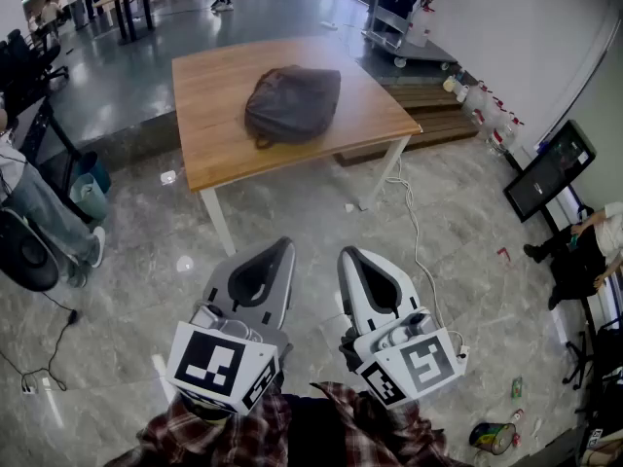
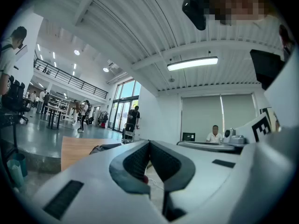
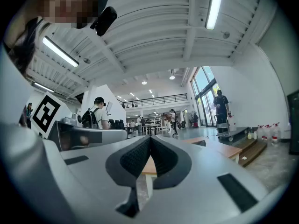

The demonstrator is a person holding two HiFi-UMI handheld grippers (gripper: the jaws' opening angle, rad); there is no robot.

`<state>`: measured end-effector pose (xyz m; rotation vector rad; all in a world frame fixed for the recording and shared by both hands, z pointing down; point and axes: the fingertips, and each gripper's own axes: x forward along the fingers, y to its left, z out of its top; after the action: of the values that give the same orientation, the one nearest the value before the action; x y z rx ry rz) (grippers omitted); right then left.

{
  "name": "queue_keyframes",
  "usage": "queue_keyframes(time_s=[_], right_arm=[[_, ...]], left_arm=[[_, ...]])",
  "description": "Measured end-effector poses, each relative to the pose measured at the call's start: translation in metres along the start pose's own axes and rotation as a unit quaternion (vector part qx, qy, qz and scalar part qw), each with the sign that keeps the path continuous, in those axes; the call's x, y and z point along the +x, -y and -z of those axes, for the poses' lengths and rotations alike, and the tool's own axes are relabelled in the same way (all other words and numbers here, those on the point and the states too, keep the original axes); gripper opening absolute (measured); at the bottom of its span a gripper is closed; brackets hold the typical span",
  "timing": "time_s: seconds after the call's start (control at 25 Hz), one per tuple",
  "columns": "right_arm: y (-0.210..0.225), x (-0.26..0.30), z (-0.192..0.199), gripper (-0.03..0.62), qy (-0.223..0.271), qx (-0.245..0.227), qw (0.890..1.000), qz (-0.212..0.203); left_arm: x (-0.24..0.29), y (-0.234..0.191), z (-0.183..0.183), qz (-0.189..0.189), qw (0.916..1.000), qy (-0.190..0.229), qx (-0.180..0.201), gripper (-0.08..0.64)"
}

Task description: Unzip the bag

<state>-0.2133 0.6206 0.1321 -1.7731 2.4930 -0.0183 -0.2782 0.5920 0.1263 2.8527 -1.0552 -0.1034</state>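
Bag: dk grey cloth, matt, soft w/ creases. Table: light wood top, smooth, satin sheen; legs white, painted look, material unclear. Floor: grey marbled stone tile, polished, glare patches. Raised platform: dk, glossy, reflective. Left gripper & right gripper: smooth pale grey/white plastic shells, semi-matt; jaw liners black, matt. Left pads: black, fine ribbed texture, rubbery look; right pads same. Marker cubes: matt b/w print. Sleeves: plaid woven cloth, soft. Monitor: glossy black screen.
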Motion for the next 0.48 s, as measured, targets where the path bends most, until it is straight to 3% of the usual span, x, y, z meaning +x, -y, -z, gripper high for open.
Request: queue_keyframes(time_s=[0.48], right_arm=[[0.085, 0.125, 0.02, 0.011, -0.014, 0.009, 1.0, 0.025]], left_arm=[[0.129, -0.087, 0.015, 0.026, 0.9993, -0.026, -0.008, 0.009]])
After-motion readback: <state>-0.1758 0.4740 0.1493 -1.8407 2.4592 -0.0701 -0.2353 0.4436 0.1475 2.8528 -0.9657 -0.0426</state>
